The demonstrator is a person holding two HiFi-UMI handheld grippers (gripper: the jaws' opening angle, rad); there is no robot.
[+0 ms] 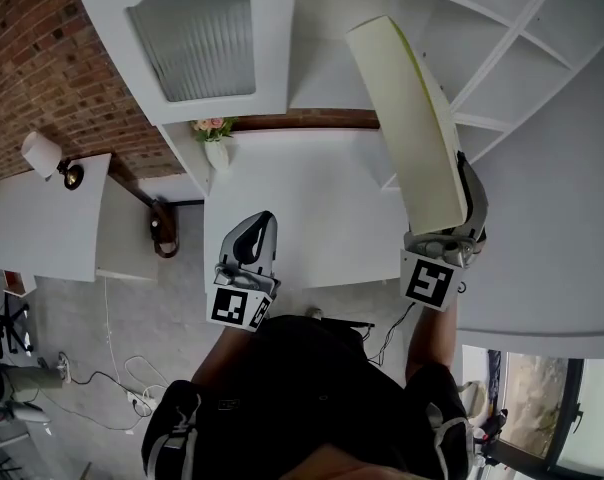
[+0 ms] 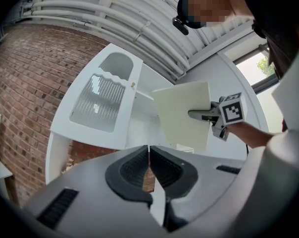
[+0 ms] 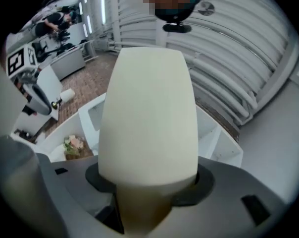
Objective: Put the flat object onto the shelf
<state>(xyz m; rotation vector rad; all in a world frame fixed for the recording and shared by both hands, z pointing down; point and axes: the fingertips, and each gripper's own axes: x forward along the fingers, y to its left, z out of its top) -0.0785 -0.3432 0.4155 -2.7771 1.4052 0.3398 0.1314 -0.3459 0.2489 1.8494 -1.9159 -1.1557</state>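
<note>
The flat object (image 1: 407,118) is a cream-coloured, slightly curved board. It stands on end, clamped at its lower edge in my right gripper (image 1: 448,224), which is shut on it. In the right gripper view the board (image 3: 148,118) fills the middle and rises from between the jaws (image 3: 148,185). It is held up in front of the white shelf unit (image 1: 502,58), apart from it. My left gripper (image 1: 258,234) hangs lower left over the white table (image 1: 312,218), shut and empty (image 2: 149,163). The left gripper view shows the board (image 2: 181,115) beside the shelf unit (image 2: 139,100).
A cabinet door with ribbed glass (image 1: 197,38) stands open left of the shelves. A small vase of flowers (image 1: 215,140) sits on the table's far edge. Further left are a lower white table (image 1: 52,218) with a lamp (image 1: 44,154), and cables on the floor (image 1: 112,388).
</note>
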